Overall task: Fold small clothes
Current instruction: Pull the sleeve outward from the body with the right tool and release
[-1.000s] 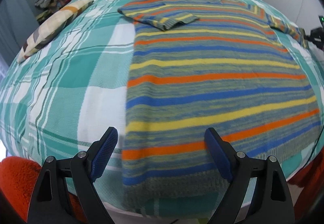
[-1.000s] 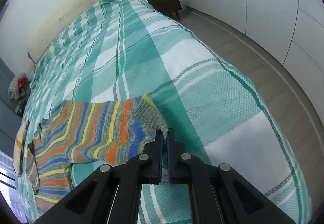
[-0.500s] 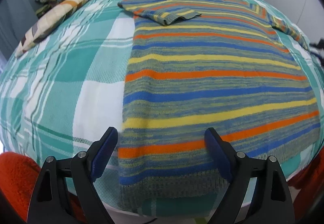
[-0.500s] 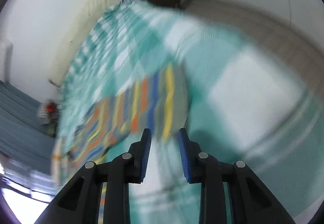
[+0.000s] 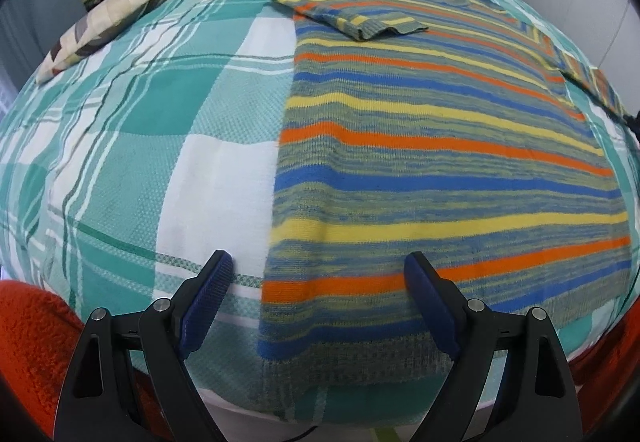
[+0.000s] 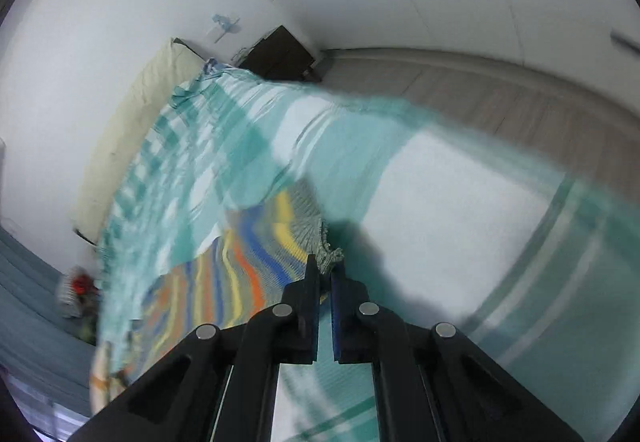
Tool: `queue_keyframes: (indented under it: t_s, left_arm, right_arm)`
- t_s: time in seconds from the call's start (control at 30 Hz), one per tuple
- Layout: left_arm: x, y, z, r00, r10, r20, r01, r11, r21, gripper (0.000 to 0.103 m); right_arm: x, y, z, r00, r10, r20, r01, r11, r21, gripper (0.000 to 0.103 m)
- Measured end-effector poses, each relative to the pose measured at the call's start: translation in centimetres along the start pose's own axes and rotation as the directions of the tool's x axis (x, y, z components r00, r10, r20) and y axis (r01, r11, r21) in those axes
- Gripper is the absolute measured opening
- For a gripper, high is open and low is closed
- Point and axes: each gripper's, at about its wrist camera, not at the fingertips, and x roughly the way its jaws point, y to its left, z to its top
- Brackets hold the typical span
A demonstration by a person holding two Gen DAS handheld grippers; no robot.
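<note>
Through the left wrist camera we look down on a striped sweater spread flat on a bed with a green plaid cover. Its hem hangs a little over the near edge. One sleeve already lies folded across the chest; the other trails off toward the right. Our left gripper hovers above the hem's near corner with its jaws spread wide and nothing between them. A patchwork pillow rests well apart at the far left.

Through the right wrist camera, which is blurred, our right gripper has its jaws clamped together on the grey cuff of the trailing sleeve, the knit bunching just past the tips. The striped sleeve runs back to the left over the cover.

We judge the next step is carrying this sleeve across the body. The pinch takes only the cuff's edge, so a quick swing could pull it free. Because the knit is stretchy, dragging it could also shift the flat body or disturb the folded sleeve. We cannot tell if the cover is pinched in as well.
</note>
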Motion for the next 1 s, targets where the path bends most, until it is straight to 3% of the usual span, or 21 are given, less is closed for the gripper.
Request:
queue_keyframes:
  t_s: [0.07,0.17,0.23,0.27,0.33,0.4,0.5,0.63,0.67,0.7,0.73,0.83,1.0]
  left_arm:
    - [0.2,-0.3,0.1,1.0,0.007,0.0,-0.007,1.0,0.013,0.089]
    - [0.0,-0.4,0.1,1.0,0.01,0.004,-0.01,1.0,0.02,0.089]
    - [-0.1,-0.2,-0.1,1.0,0.011,0.004,-0.011,1.0,0.02,0.089]
    - [-0.1,-0.2,-0.2,1.0,0.011,0.004,-0.011,1.0,0.019,0.089]
    - [0.0,-0.1,-0.2,1.0,0.007,0.0,-0.007,1.0,0.012,0.089]
    - [0.2,-0.2,0.0,1.0,0.01,-0.001,-0.01,1.0,0.009,0.09]
    - [0.2,-0.5,0.1,1.0,0.022,0.002,-0.022,1.0,0.018,0.09]
    - [0.4,-0.7,-0.1,0.999,0.034,0.005,-0.034,0.999,0.024,0.092]
    - [0.4,-0.6,-0.1,0.999,0.036,0.004,-0.036,0.999,0.023,0.093]
    - [0.5,-0.6,0.0,0.999,0.037,0.003,-0.037,0.999,0.022,0.094]
    - [0.6,-0.6,0.1,0.999,0.038,0.001,-0.038,0.999,0.021,0.094]
    - [0.5,-0.6,0.0,0.999,0.036,0.004,-0.037,0.999,0.023,0.094]
    - [0.6,-0.7,0.0,0.999,0.039,0.011,-0.039,0.999,0.034,0.094]
  right_arm:
    - [1.1,-0.1,0.3,0.995,-0.062,-0.08,0.057,0.997,-0.052,0.004]
    - [2.1,0.4,0.1,0.988,-0.074,-0.136,0.061,0.993,-0.103,0.006]
    - [2.0,0.9,0.5,0.985,-0.031,-0.172,0.012,0.994,-0.11,0.025]
    - [1.5,0.9,0.7,0.985,-0.022,-0.17,0.001,0.993,-0.119,0.042]
    - [-0.3,0.6,2.2,0.996,-0.001,-0.088,-0.012,0.989,-0.147,0.046]
    - [-0.7,0.6,3.8,0.997,0.042,-0.063,-0.051,0.989,-0.137,0.044]
    - [1.8,0.5,6.0,0.984,0.08,-0.157,-0.092,0.993,-0.072,0.033]
    - [6.7,1.6,6.0,0.95,0.011,-0.313,-0.044,0.994,-0.101,0.03]
    - [7.3,1.8,5.6,0.949,-0.006,-0.314,-0.029,0.994,-0.108,0.03]
    - [7.5,1.9,5.4,0.952,0.008,-0.307,-0.044,0.993,-0.108,0.012]
    - [7.5,2.2,5.3,0.953,0.013,-0.301,-0.052,0.991,-0.124,0.004]
    - [5.1,3.5,5.4,0.989,-0.096,-0.113,0.065,0.966,-0.25,0.002]
    - [5.2,3.3,4.7,0.981,-0.167,-0.096,0.132,0.945,-0.298,0.003]
